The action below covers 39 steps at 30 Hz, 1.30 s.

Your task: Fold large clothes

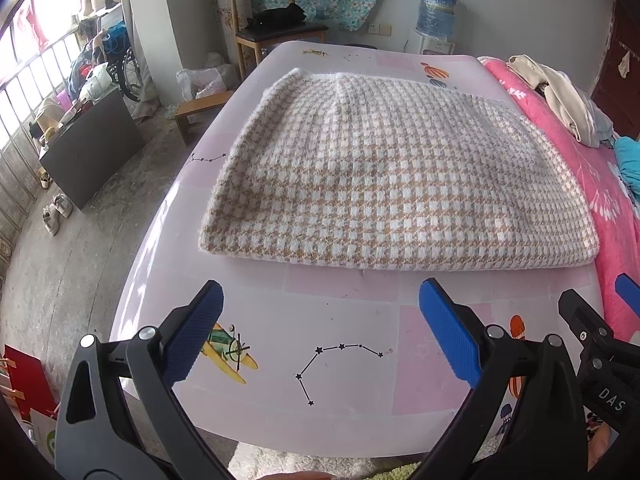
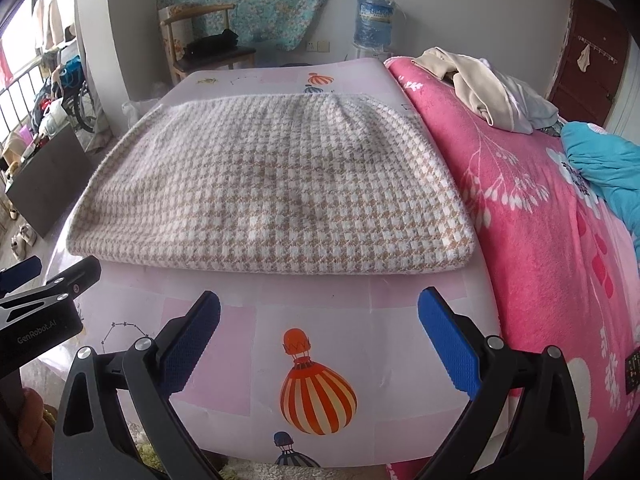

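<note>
A tan-and-white houndstooth knit garment (image 1: 380, 176) (image 2: 272, 192) lies folded into a flat rectangle on a pale pink printed mat (image 1: 344, 344) (image 2: 320, 304). My left gripper (image 1: 320, 300) hangs open over the mat, short of the garment's near edge, with nothing between its blue pads. My right gripper (image 2: 320, 304) is likewise open and empty, just in front of the same folded edge. Each gripper shows at the side of the other's view: the right one (image 1: 600, 320) and the left one (image 2: 44, 288).
A pink flowered blanket (image 2: 540, 220) covers the bed to the right, with a heap of beige and blue clothes (image 2: 492, 92) on it. A wooden chair (image 1: 272, 28) and a water dispenser (image 1: 436, 12) stand behind. Concrete floor, a dark board (image 1: 92, 148) and shoes lie left.
</note>
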### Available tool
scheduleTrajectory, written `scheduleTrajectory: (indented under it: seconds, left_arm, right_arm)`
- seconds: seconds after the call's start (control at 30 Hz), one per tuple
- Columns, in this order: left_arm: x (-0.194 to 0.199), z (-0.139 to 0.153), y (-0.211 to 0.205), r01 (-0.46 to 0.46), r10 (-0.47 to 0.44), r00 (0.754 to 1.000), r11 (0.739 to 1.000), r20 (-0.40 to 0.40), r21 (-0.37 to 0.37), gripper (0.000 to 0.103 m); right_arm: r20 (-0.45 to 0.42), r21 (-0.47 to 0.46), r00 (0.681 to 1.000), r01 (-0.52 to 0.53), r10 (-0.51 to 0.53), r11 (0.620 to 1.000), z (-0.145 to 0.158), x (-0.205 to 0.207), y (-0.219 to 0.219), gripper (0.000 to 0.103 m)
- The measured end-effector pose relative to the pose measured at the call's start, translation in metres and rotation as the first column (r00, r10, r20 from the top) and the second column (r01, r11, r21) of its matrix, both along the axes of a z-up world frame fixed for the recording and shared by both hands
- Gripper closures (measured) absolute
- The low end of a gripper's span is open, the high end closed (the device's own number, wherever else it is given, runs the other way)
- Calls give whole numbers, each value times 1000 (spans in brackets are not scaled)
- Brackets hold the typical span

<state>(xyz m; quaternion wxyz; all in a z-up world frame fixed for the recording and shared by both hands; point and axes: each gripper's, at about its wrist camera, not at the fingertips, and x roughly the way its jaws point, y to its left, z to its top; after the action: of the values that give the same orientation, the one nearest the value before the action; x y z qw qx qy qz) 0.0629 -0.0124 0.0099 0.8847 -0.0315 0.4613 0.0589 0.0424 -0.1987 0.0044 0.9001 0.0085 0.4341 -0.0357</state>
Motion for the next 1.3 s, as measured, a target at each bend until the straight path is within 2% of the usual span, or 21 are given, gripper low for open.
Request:
scheduleTrajectory:
  seconds: [1.3]
  left_arm:
    - [-2, -1, 0, -1, 1, 1000, 1000, 6, -13, 8]
  right_arm:
    - [-15, 2, 1000, -8, 8, 1000, 0, 0, 4, 6]
